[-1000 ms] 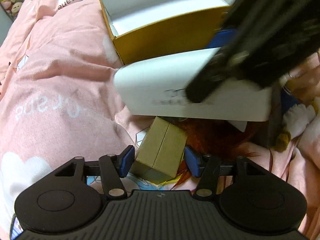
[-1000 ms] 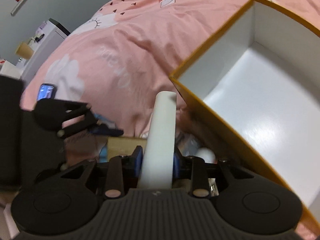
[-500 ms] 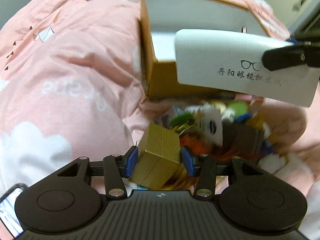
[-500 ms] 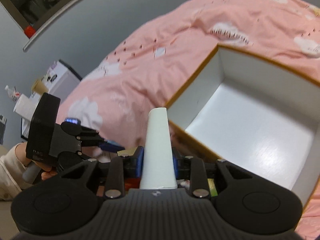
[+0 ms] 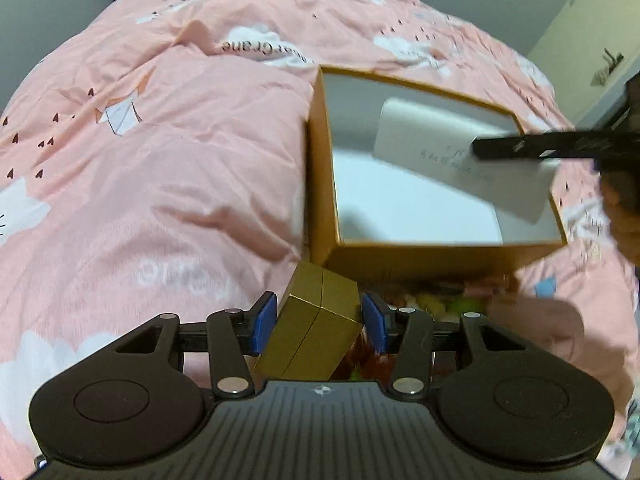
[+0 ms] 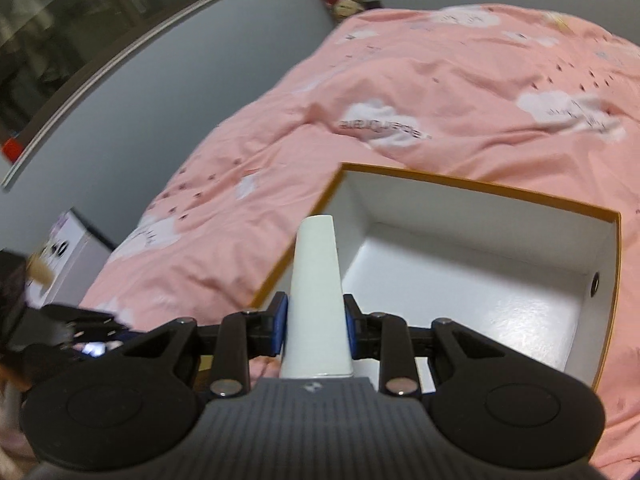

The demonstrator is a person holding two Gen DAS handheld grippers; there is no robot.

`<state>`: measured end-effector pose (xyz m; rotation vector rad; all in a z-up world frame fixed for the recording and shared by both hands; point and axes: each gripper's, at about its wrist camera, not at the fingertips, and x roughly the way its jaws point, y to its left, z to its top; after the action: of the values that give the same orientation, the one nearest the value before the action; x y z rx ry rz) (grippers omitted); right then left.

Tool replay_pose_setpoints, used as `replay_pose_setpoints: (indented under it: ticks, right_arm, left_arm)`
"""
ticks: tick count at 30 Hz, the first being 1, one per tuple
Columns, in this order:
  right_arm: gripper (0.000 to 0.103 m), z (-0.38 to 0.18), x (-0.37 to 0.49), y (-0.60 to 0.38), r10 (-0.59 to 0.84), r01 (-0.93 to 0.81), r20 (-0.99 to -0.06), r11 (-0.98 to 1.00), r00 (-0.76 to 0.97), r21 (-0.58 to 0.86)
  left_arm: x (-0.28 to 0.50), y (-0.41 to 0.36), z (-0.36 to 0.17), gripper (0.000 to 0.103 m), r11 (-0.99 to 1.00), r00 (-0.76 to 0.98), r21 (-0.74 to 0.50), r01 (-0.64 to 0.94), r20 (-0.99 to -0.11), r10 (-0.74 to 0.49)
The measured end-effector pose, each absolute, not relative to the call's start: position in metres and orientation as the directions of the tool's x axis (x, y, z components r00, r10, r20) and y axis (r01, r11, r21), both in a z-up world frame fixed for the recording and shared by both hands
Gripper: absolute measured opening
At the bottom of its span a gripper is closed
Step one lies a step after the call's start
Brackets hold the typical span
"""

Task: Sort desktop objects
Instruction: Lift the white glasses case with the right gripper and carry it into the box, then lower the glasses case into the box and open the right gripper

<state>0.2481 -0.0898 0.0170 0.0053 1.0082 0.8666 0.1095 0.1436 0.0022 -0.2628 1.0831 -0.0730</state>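
Left gripper (image 5: 320, 322) jaws clamp a tilted gold box (image 5: 314, 328) before the open orange box (image 5: 320, 184) on the bed. Right gripper (image 6: 316, 330) jaws clamp a white case (image 6: 316, 300) above that box's interior.

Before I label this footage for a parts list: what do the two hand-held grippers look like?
Both the left hand-held gripper and the right hand-held gripper look alike: matte black, ribbed centre plate, round discs either side, silver pivot pins, blue pads on the fingers. No cables or sleeves show clearly.
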Motion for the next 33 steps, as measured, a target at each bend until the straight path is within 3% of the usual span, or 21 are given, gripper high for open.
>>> replay_pose_setpoints:
  ticks: [13,20,26,33]
  right_arm:
    - [0.030,-0.056,0.297,-0.037,0.575,-0.521,-0.788,0.752,0.220,0.404]
    - [0.032,-0.082,0.312,-0.048,0.585,-0.449,-0.801,0.754,0.129,0.478]
    - [0.034,-0.107,0.315,-0.055,0.508,-0.385,-0.860,0.804,0.051,0.453]
    - [0.033,-0.120,0.332,-0.053,0.577,-0.246,-0.816,0.796,0.034,0.553]
  left_arm:
    - [0.159,0.153,0.034,0.054,0.951,0.639,-0.289,-0.113,-0.754,-0.153]
    - [0.179,0.148,0.029,0.054,0.946,0.643,-0.310,-0.090,-0.744,-0.183]
    - [0.189,0.145,0.030,0.054,0.945,0.650,-0.322,-0.061,-0.731,-0.207]
    - [0.204,0.136,0.029,0.054,0.945,0.647,-0.327,-0.018,-0.724,-0.239]
